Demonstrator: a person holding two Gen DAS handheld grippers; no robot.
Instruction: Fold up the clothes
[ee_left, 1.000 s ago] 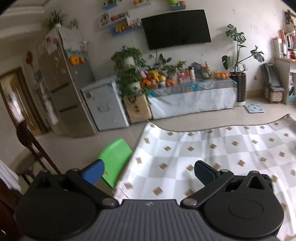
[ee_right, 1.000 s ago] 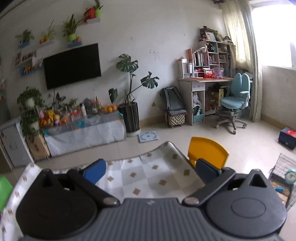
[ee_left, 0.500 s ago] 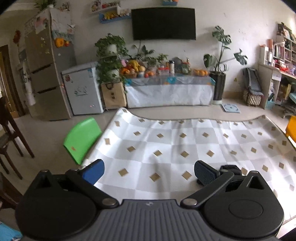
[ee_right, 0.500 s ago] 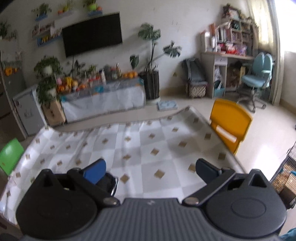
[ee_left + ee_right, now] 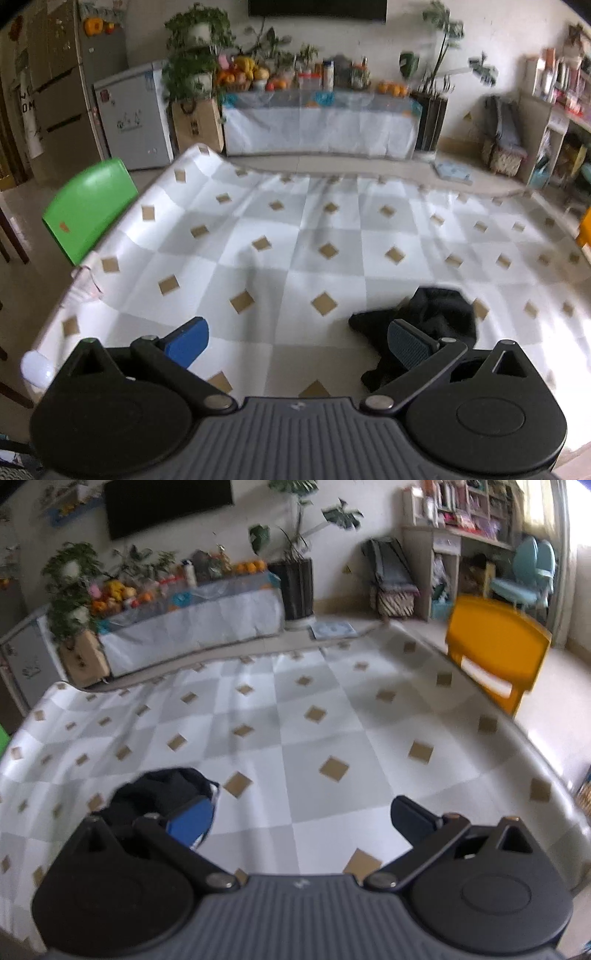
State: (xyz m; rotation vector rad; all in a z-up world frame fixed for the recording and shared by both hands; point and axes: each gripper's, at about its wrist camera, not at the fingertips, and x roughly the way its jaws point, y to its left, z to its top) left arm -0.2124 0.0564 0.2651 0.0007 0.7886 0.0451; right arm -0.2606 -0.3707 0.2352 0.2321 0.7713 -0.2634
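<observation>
Low in both frames, a black garment [image 5: 436,314] is lying crumpled on the checked tablecloth [image 5: 295,229], at lower right in the left view and lower left [image 5: 162,794] in the right view, so it is sitting between my two tools. I am holding the left gripper [image 5: 295,341] and right gripper [image 5: 301,818] spread wide and empty above the cloth, probably to take an edge each. One finger is covering part of the heap in each view; blur is making the garment's type unreadable. Beside the table, a green chair [image 5: 88,206] and yellow chair [image 5: 495,646] are standing clear.
</observation>
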